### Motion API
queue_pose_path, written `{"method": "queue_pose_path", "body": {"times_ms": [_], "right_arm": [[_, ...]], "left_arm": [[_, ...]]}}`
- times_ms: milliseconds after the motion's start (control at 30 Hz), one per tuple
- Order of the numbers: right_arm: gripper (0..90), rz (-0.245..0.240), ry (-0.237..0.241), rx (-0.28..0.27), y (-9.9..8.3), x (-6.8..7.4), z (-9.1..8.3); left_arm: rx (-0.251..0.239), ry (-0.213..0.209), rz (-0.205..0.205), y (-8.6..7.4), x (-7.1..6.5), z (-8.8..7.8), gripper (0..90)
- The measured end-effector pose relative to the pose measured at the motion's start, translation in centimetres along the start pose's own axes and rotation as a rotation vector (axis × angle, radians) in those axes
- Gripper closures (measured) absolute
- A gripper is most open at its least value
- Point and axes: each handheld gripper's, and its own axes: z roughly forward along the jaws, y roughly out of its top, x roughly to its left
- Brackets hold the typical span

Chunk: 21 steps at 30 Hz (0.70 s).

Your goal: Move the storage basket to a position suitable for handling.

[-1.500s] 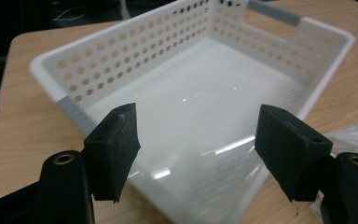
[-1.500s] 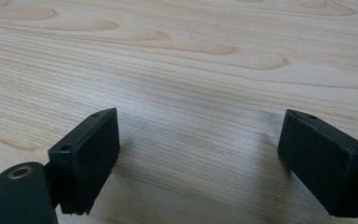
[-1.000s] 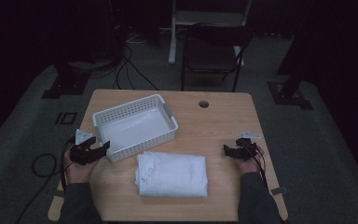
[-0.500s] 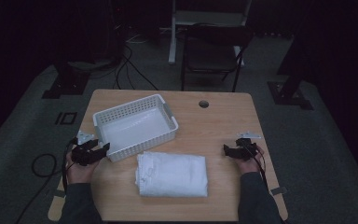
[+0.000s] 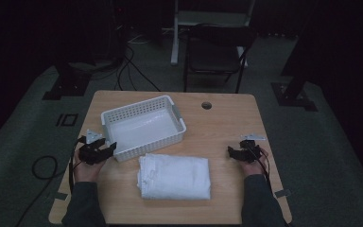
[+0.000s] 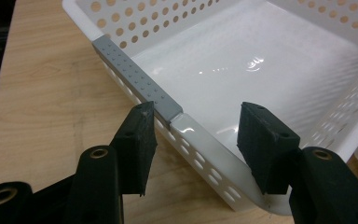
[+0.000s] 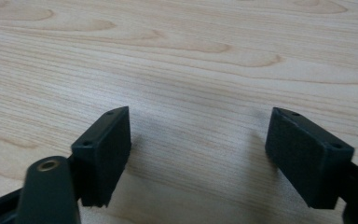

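Black plastic jaws of my left gripper [image 6: 193, 144] straddle the near wall of the white perforated plastic basket [image 6: 279, 70], one jaw outside over the wood, the other inside above the glossy floor. They have just been closing, yet a gap shows between each pad and the wall, so I am not clamped on it. The rim passes between them, and the grey dotted handle strip [image 6: 137, 81] on that rim ends just at the outside jaw's tip, toward 11 o'clock. From the high view, my left gripper [image 5: 96, 150] sits at the basket's [image 5: 144, 125] 8 o'clock corner, on the left part of the light wooden table [image 5: 227, 118].

Moving right, the basket stands upright, slightly skewed. At its 5 o'clock, just beside its front wall, lies a folded white cloth [image 5: 175, 176], flat on the wood, square to the table edge nearest me. At 1 o'clock from the basket, a round cable hole [image 5: 206, 105] pierces the tabletop.

Further right, my right gripper [image 5: 242, 151] rests near the table's right edge, at 3 o'clock from the cloth and well apart from it. Its jaws [image 7: 198, 158] have just been closing but stand wide apart, gripping nothing, with bare wood grain between them.
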Motion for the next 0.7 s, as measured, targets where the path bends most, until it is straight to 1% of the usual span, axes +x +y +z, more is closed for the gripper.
{"method": "queue_pose_path", "body": {"times_ms": [133,167,200,300,333,367,400,433,533,700], "right_arm": [[26.1,0.002,0.0,0.003,0.0,0.1,-0.1],[28.9,0.0,0.002,0.005,0.1,0.2,-0.1],[30.3,-0.002,0.004,0.005,0.1,0.2,-0.2],[33.2,-0.001,0.014,0.005,0.2,0.3,-0.2],[37.5,0.006,0.027,0.003,0.2,0.3,-0.3],[37.5,0.006,0.027,0.003,0.2,0.3,-0.3],[39.1,0.015,0.038,0.003,0.2,0.3,-0.3],[42.2,0.033,0.066,0.003,0.3,0.2,-0.4],[44.4,0.041,0.088,-0.006,0.5,0.2,-0.7],[45.2,0.028,0.089,-0.037,0.9,0.6,-1.4]], "left_arm": [[0.002,-0.007,0.014,0.5,-0.4,0.5,47.6],[0.003,-0.012,0.02,0.6,-0.5,0.7,47.6],[0.006,-0.015,0.034,0.9,-0.9,1.0,47.7],[0.008,-0.014,0.045,1.2,-1.2,1.4,48.1],[0.009,-0.017,0.055,1.4,-1.5,1.6,48.4],[0.009,-0.017,0.055,1.4,-1.5,1.6,48.4],[0.01,-0.02,0.06,1.5,-1.7,1.8,48.4],[0.007,-0.023,0.063,1.6,-1.8,1.9,48.6],[0.004,-0.035,0.071,1.9,-2.2,2.2,48.7],[0.003,-0.045,0.078,2.1,-2.7,2.6,49.4]]}}
